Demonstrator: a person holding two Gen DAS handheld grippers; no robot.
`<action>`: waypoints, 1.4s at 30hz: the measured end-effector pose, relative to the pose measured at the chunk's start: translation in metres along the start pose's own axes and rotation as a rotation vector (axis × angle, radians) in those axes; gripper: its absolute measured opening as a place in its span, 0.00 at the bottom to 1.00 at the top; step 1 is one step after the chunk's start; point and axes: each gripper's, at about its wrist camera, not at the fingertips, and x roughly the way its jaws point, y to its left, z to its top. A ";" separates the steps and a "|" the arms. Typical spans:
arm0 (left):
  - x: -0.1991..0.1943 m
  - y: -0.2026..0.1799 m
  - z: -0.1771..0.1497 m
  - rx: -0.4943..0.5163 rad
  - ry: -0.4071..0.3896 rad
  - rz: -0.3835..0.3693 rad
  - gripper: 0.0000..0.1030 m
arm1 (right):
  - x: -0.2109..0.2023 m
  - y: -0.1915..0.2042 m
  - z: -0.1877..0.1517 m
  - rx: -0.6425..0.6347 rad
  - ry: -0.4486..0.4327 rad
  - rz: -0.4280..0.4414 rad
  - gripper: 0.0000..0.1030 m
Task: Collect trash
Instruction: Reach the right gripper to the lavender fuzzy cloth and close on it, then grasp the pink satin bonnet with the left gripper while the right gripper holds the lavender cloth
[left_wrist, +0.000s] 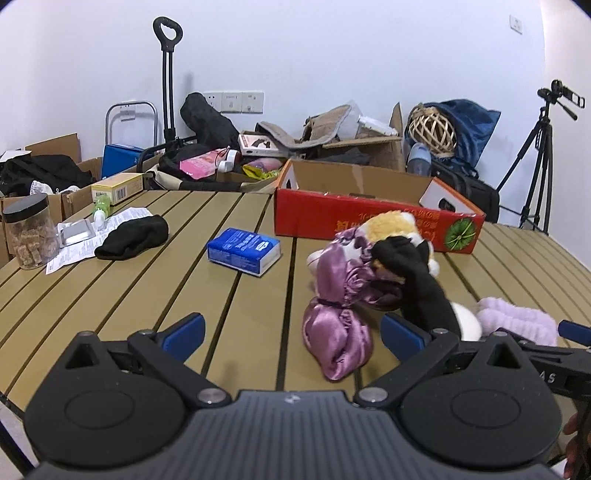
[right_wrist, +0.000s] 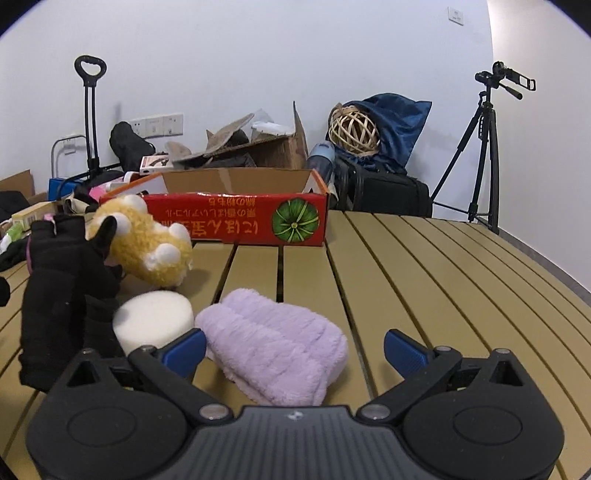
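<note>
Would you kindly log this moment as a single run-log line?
left gripper: open, empty | right gripper: open, over lilac cloth | red box: far table edge | trash collected: none seen

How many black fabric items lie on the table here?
2. One black cloth lies at the left on some papers; a black glove lies draped over the plush toy by the red box. Others may be hidden.

The left gripper (left_wrist: 291, 332) hovers low with its jaws spread wide, empty. The right gripper (right_wrist: 293, 345) does likewise, just beside it.
</note>
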 end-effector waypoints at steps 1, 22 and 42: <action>0.003 0.000 0.000 0.003 0.008 0.007 1.00 | 0.002 0.000 0.000 0.010 0.005 0.006 0.94; 0.034 0.003 -0.003 -0.010 0.005 -0.045 1.00 | -0.025 -0.019 -0.005 0.124 -0.082 -0.040 0.32; 0.068 -0.012 -0.002 0.029 0.086 -0.140 0.42 | -0.023 -0.018 -0.011 0.155 -0.102 -0.047 0.32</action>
